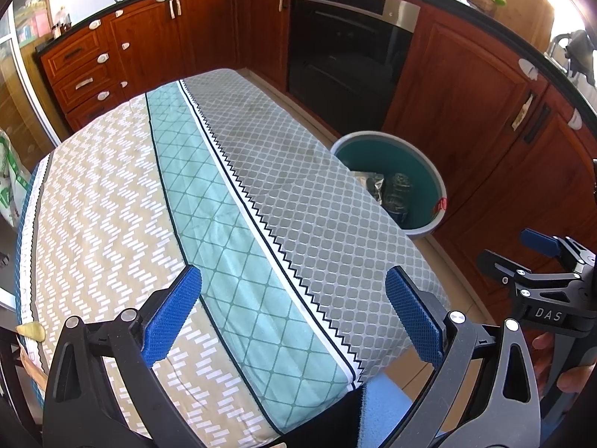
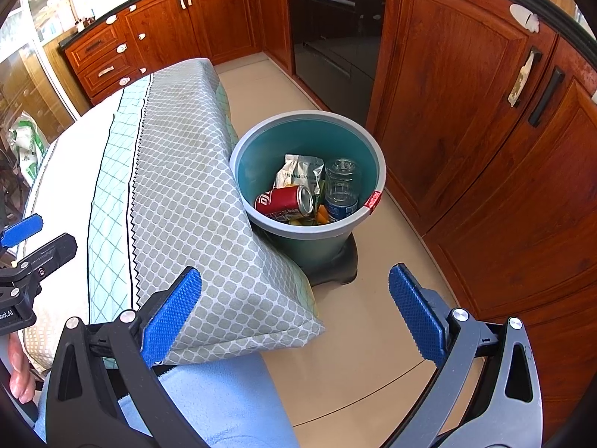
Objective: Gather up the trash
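Your left gripper point(image 1: 293, 313) hangs with its blue-padded fingers spread wide, holding nothing, above the table draped in a patterned cloth of beige, teal and grey bands point(image 1: 238, 201). Your right gripper point(image 2: 294, 311) is likewise spread and holds nothing, its left finger over the grey corner of the cloth and its right finger over the pale tiled floor point(image 2: 358, 343).

The trash sits in the round teal plastic bucket with a grey rim point(image 2: 377, 183), which stands on the floor just beside the table's right edge, near the dark glass oven door point(image 2: 335, 37) and the red-brown wooden cabinets point(image 2: 466, 112). Inside it, in the right wrist view, lie a red drinks can on its side point(image 2: 281, 199), a crumpled silver snack bag point(image 2: 300, 171) behind the can, and a clear plastic bottle with a blue label point(image 2: 341, 190) to the can's right. Something orange shows at the bottom; you cannot tell what it is.
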{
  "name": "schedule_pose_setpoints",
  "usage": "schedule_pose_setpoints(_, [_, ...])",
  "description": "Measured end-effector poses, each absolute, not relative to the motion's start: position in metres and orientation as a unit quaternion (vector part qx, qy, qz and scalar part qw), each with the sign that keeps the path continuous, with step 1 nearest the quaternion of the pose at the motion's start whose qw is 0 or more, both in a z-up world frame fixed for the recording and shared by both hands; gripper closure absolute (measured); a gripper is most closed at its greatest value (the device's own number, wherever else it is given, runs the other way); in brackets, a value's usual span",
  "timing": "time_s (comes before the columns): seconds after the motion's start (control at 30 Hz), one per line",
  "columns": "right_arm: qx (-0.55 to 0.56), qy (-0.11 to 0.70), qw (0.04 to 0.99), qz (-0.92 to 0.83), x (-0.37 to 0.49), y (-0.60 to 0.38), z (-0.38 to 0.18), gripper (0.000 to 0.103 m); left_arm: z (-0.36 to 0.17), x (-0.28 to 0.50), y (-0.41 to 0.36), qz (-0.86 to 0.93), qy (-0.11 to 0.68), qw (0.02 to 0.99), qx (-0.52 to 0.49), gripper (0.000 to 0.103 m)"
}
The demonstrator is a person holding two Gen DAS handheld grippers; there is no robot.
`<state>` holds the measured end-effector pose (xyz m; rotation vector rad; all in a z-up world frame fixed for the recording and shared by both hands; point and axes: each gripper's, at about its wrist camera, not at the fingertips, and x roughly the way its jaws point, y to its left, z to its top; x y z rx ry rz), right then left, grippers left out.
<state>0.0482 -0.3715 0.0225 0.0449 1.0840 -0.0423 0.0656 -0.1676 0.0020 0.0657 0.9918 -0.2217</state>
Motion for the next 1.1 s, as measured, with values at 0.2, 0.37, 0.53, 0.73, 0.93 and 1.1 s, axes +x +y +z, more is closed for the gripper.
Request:
schedule_pose_setpoints(0.2, [0.025,0.516,0.856,-0.021,0.049,-0.374,0.021,0.006,0.005,0.063,-0.167,-0.119,0.461,0.879,0.026,0.004])
schedule_pose_setpoints(0.37, [0.027,0.518,0.855,-0.022,0.050,-0.375,0.020,0.007,0.003,0.065,-0.167,-0.111,0.466,0.877,0.029,0.004])
schedule_pose_setpoints(0.53, [0.027,0.518,0.855,-0.022,0.050,-0.375,0.020,0.006,0.000,0.065,-0.167,-0.107,0.470,0.876,0.031,0.004])
schedule_pose_setpoints(0.73, [0.026,0.518,0.854,-0.023,0.051,-0.376,0.020,0.007,-0.001,0.066,-0.167,-0.101,0.471,0.876,0.033,0.004])
schedule_pose_setpoints(0.93, [0.025,0.519,0.854,-0.025,0.052,-0.376,0.020,0.006,-0.004,0.068,-0.165,-0.096,0.479,0.872,0.032,0.004])
schedule_pose_setpoints(1.1, [0.023,0.520,0.853,-0.025,0.052,-0.375,0.020,0.006,-0.006,0.070,-0.163,-0.093,0.483,0.870,0.028,0.004])
